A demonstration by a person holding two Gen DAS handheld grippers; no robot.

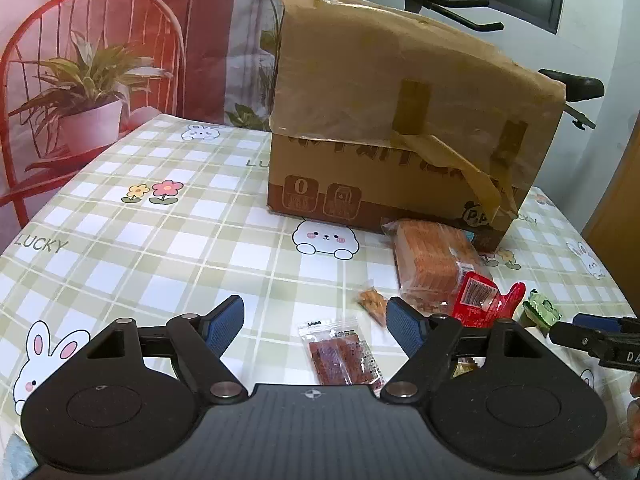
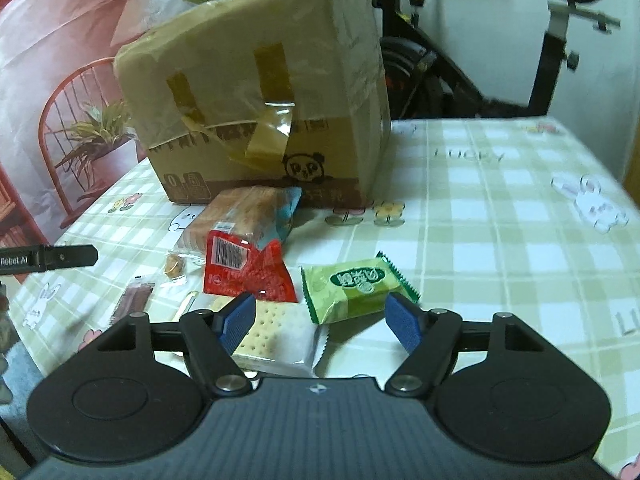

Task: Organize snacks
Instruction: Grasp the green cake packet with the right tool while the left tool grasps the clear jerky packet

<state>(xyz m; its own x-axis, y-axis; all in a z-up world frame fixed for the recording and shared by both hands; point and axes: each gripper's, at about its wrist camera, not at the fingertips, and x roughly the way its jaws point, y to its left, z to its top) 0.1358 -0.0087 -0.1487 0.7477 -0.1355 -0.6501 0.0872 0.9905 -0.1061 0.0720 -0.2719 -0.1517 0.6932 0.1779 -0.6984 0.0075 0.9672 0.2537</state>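
Here the snacks lie loose on a checked tablecloth printed with rabbits and flowers, all in front of a taped cardboard box that stands at the far middle of the table.

Left wrist view, left to right: the left gripper hangs over the cloth with its jaws spread, nothing pressed between the blue pads. Below the gap lies a clear sachet of dark reddish strips, flat on the cloth and untouched. Just beyond it sits a small wrapped brown sweet. Further right, a clear bag of sliced bread lies against the foot of the box, and a red packet with a barcode rests on its near end. A green packet shows at the right edge, beside a finger of the right gripper.

Right wrist view, left to right: the red packet leans on the bread bag. The right gripper also has its jaws spread and grips nothing. A clear-wrapped cracker pack lies by its left pad; whether they touch cannot be told. The green packet lies just ahead of the gap, near the right pad. An exercise bike stands behind the table.
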